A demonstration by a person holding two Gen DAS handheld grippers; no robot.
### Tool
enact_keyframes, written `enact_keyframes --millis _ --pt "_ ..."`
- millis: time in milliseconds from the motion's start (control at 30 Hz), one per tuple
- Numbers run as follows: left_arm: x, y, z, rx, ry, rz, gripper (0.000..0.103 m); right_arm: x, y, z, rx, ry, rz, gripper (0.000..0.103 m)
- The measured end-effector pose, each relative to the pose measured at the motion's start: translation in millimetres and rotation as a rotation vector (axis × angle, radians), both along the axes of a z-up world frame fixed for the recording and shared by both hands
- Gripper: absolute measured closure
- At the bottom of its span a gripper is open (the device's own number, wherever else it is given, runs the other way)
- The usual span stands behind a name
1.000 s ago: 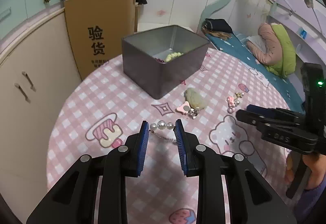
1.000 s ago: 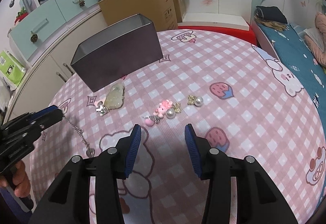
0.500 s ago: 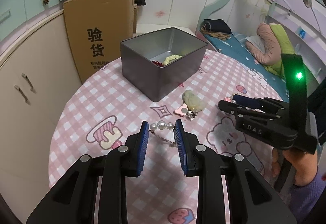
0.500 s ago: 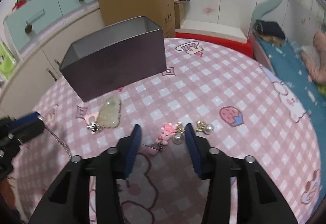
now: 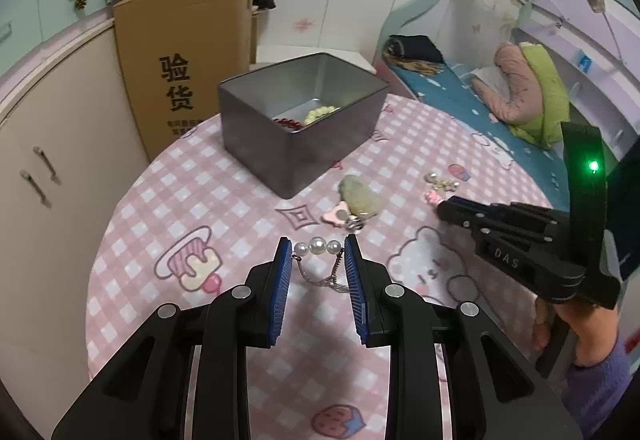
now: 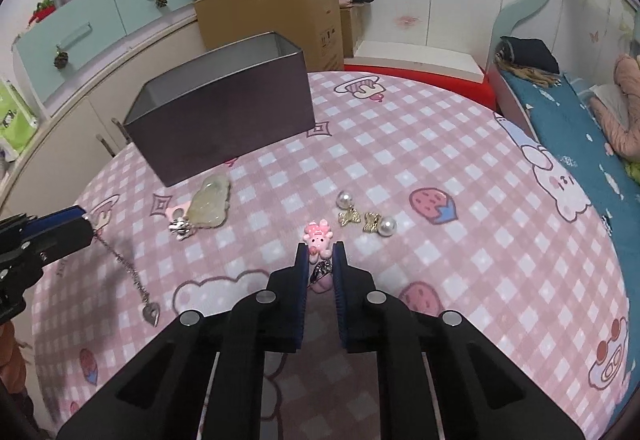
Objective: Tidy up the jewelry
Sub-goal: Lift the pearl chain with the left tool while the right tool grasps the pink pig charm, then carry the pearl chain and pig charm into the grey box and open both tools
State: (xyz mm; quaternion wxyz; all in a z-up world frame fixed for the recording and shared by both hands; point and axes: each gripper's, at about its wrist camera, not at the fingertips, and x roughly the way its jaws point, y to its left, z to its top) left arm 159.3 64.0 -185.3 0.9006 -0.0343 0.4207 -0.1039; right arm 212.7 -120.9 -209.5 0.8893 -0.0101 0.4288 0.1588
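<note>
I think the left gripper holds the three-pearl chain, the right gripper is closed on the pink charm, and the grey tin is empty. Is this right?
Not quite: the grey tin is not empty. The left wrist view shows red beads and a pale green bracelet on its floor. The rest stands: the left gripper holds the three-pearl chain, and the right gripper is closed on the pink charm.

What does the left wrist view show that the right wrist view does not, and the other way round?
Only the left wrist view shows inside the tin: red beads and a pale green bracelet; also the three pearls between the left gripper's pads. Only the right wrist view shows the heart pendant hanging from that chain, and the right gripper shut on the pink charm. Both show the tin, the jade piece and the pearl earrings.
</note>
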Motion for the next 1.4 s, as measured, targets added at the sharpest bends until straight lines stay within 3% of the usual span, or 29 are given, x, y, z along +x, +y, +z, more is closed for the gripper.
enact_keyframes --millis 200,400,767,1000,1100,1400 --pt "-1 -6 17 -0.029 -0.031 -0.034 0.076 -8 -4 13 0.031 -0.015 0.007 0.091" --pt "6 -11 45 -0.049 -0.083 -0.065 0.076 -12 -10 45 0.098 -0.058 0.020 0.091" --pt "37 -18 117 0.014 -0.245 -0.087 0.076 9 -1 106 0.190 -0.148 0.063 0.091" --pt "67 -8 145 0.006 -0.286 -0.058 0.076 36 16 132 0.228 -0.176 0.096 0.091" --pt "84 -5 140 0.020 -0.261 -0.051 0.076 53 31 128 0.225 -0.149 0.113 0.091" --pt "126 4 78 0.066 -0.100 -0.019 0.076 87 67 96 0.173 -0.054 0.139 0.091"
